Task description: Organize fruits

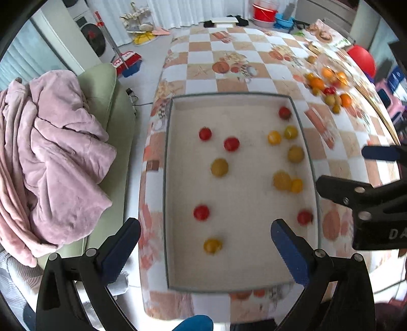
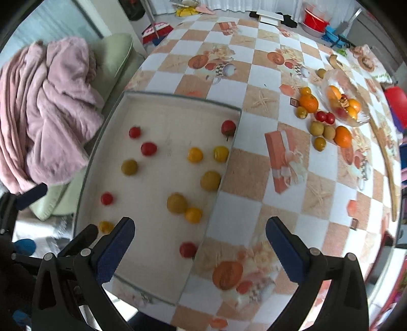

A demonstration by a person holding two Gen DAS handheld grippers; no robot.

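Lighting: we see soft, even daylight, brightest at the curtains (image 1: 178, 12) far back. Shadows: faint. Blur: we find the fruits (image 1: 328, 89) smeared in the left view, sharper in the right (image 2: 328, 122). Distortion: we note strong fisheye bending, tray (image 1: 166, 203) edges bowed, corners black.

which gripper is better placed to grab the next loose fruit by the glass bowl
Right, probably. The right gripper hangs open nearer the loose fruit beside the glass bowl; the left gripper hangs over the tray.
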